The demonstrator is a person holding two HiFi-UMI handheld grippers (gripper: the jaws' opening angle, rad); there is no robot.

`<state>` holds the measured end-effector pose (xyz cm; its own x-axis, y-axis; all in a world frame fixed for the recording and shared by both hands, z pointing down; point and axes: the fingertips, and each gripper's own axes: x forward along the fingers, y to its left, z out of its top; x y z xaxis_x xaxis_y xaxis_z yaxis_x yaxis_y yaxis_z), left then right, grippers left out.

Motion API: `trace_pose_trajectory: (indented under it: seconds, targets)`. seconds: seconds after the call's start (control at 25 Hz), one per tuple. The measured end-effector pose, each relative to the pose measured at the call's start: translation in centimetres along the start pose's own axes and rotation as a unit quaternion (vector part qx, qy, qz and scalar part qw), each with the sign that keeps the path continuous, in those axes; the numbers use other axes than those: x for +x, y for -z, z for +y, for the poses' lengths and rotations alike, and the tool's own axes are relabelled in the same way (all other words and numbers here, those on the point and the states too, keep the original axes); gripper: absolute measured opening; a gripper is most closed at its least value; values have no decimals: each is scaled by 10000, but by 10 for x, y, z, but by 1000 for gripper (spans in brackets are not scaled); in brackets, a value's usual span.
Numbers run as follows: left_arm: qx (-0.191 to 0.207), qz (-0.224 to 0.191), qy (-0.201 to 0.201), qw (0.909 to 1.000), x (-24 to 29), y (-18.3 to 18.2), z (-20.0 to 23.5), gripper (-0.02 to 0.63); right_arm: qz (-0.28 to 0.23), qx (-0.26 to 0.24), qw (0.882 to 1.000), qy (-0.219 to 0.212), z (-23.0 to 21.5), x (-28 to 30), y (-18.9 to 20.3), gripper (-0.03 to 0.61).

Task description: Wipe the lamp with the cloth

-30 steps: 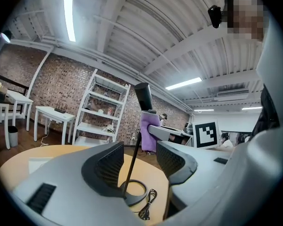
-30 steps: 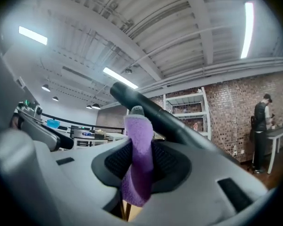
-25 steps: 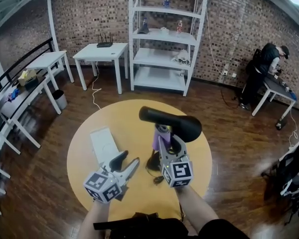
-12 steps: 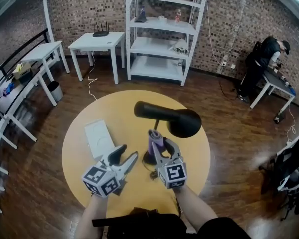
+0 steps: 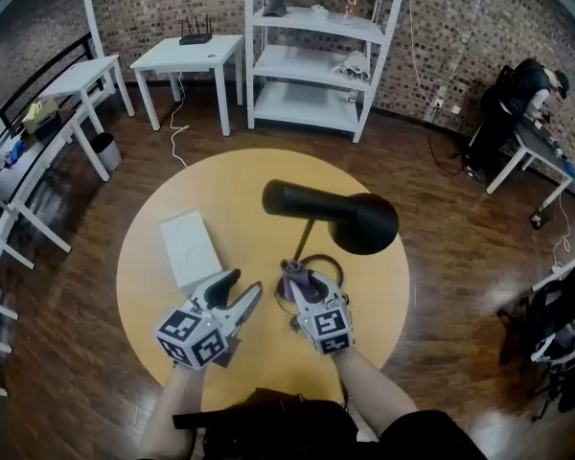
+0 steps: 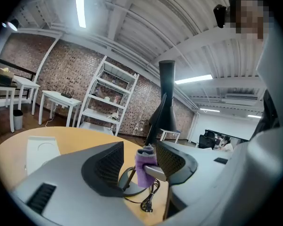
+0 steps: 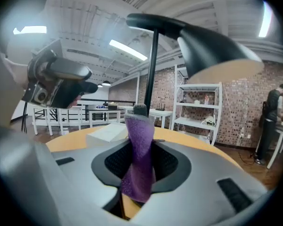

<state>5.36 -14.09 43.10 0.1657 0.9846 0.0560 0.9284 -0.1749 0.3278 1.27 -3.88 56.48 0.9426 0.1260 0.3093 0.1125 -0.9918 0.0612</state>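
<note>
A black desk lamp (image 5: pixel 362 222) stands on the round yellow table (image 5: pixel 172 209), its shade out to the right over a thin pole (image 7: pixel 152 74). My right gripper (image 5: pixel 301 290) is shut on a rolled purple cloth (image 5: pixel 295 282), low by the lamp's base (image 6: pixel 132 182). In the right gripper view the cloth (image 7: pixel 140 131) stands upright between the jaws of the right gripper (image 7: pixel 140 157), under the shade (image 7: pixel 212 55). My left gripper (image 5: pixel 238 298) hovers to the left, open with nothing between its pads; in its own view the left gripper (image 6: pixel 137 158) looks at the cloth (image 6: pixel 144 166) beyond it.
A flat white box (image 5: pixel 190 247) lies on the table's left part. The lamp's black cord and plug (image 6: pixel 148 202) trail beside the base. White shelves (image 5: pixel 311 56) and small white tables (image 5: pixel 187 60) stand behind; a person (image 5: pixel 517 103) works at a desk far right.
My right gripper has sunk with the cloth from just under the lamp shade to near the base. The left gripper dropped a little.
</note>
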Motion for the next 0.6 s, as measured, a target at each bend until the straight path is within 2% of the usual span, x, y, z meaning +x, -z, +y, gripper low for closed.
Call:
trace_pose_trajectory:
  seconds: [0.28,0.44,0.6]
  targets:
    - [-104,154,-283,9994,-11,14,13,213,928,25,9954,-241,7,26,70,107]
    - [-19,323,-400,9987,-17,21,18,213,1677,195,9850,-357,8,40,112,109]
    - [-50,306,-597,9977,-31,20,28,213,2184,135,9749,-417,14,51,134,109]
